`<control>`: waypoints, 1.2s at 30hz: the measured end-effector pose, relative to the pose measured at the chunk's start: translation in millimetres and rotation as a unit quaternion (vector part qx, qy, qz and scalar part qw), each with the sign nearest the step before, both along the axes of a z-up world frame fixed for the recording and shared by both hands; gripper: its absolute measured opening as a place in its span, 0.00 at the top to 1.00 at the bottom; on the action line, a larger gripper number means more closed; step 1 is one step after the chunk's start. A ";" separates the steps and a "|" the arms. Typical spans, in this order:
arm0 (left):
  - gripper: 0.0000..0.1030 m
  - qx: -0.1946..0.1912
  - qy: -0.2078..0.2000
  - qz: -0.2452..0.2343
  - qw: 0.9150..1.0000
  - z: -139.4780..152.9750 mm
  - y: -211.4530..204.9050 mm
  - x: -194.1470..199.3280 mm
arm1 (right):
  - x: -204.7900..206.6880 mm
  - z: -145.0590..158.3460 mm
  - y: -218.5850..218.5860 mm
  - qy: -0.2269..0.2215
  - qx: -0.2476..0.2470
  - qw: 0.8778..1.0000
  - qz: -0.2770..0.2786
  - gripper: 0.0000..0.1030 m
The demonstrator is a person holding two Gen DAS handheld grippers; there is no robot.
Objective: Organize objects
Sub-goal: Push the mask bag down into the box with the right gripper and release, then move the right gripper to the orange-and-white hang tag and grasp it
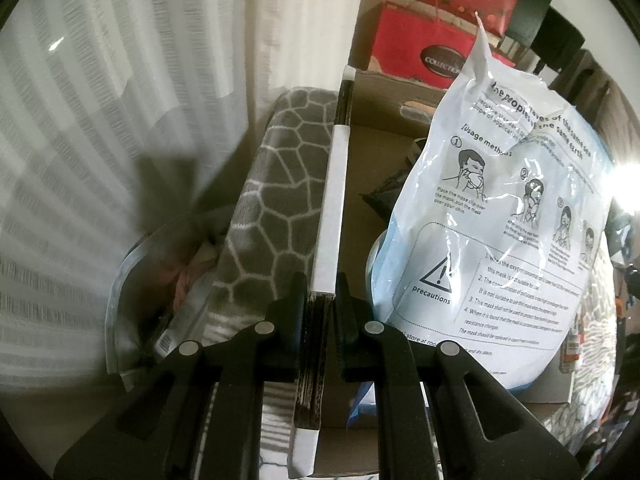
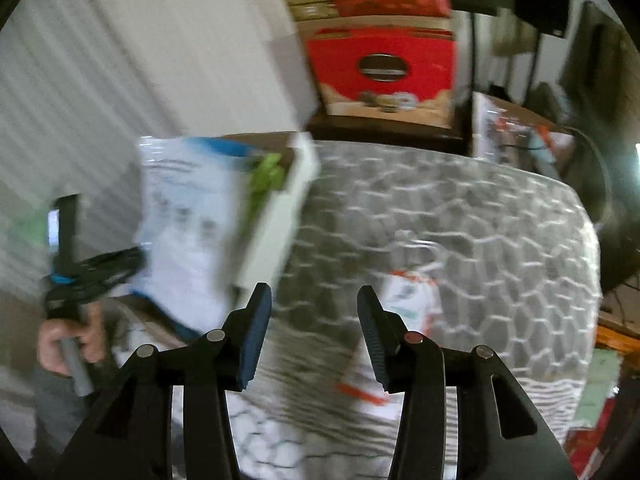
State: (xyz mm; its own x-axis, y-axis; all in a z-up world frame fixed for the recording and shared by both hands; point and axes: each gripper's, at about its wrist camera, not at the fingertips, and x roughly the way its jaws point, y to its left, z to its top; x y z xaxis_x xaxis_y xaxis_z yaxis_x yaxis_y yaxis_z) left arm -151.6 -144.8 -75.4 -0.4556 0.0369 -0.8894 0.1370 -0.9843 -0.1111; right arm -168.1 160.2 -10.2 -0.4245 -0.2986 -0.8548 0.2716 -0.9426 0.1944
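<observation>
My left gripper (image 1: 320,288) is shut on the upright side wall of a cardboard box (image 1: 334,200), its white-taped edge between the jaws. A white and blue face mask pack (image 1: 492,240) printed with usage pictures stands inside the box to the right of the wall. The blurred right wrist view shows the same pack (image 2: 188,240) and the box (image 2: 280,216) at the left. My right gripper (image 2: 312,332) is open and empty above the grey patterned surface, near a white and orange packet (image 2: 404,312).
A grey blanket with a white cell pattern (image 1: 276,208) covers the surface (image 2: 460,232). A clear bag with pink cloth (image 1: 168,276) lies left of the box. Red gift boxes (image 1: 420,44) are stacked behind. White curtains (image 1: 100,120) hang at the left.
</observation>
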 end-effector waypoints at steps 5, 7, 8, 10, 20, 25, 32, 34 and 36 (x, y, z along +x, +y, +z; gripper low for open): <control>0.89 -0.001 0.002 0.001 1.000 0.8 0.2 -0.3 | -9.8 -30.6 21.0 -0.018 0.036 0.998 -0.040 0.56; 0.89 -0.001 0.002 0.002 1.000 1.2 -0.4 -0.2 | -11.9 -42.8 23.1 -0.026 0.047 0.997 -0.050 0.53; 0.89 -0.001 0.002 0.002 1.000 1.2 -0.2 -0.1 | -12.6 -47.8 23.4 -0.029 0.049 0.997 -0.053 0.49; 0.89 -0.002 0.003 0.003 1.000 1.5 0.0 0.1 | -13.6 -55.6 22.3 -0.033 0.053 0.996 -0.057 0.46; 0.89 -0.003 0.004 0.003 1.000 2.0 -0.9 -0.5 | -16.2 -76.5 9.5 -0.041 0.076 0.993 -0.079 0.37; 0.89 -0.002 0.004 0.003 1.000 2.3 -0.7 0.3 | -17.5 -89.3 6.3 -0.048 0.095 0.990 -0.089 0.37; 0.89 -0.002 0.004 0.003 1.000 2.0 -0.8 0.4 | -16.3 -88.5 5.5 -0.042 0.102 0.990 -0.088 0.56; 0.89 -0.001 0.004 0.003 1.000 1.9 -1.4 0.0 | -16.8 -87.1 8.1 -0.040 0.096 0.990 -0.090 0.56; 0.89 0.000 0.003 0.003 1.000 2.8 -1.9 -0.5 | -16.5 -84.0 10.7 -0.035 0.091 0.991 -0.091 0.56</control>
State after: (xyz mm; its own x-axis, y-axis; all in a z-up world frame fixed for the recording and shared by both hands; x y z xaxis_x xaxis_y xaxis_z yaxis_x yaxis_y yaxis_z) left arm -152.1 -146.7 -72.6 -0.4618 0.0338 -0.8863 0.1417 -0.9836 -0.1114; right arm -184.7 171.0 -94.2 -0.3957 -0.0608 -0.9163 0.0851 -0.9959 0.0293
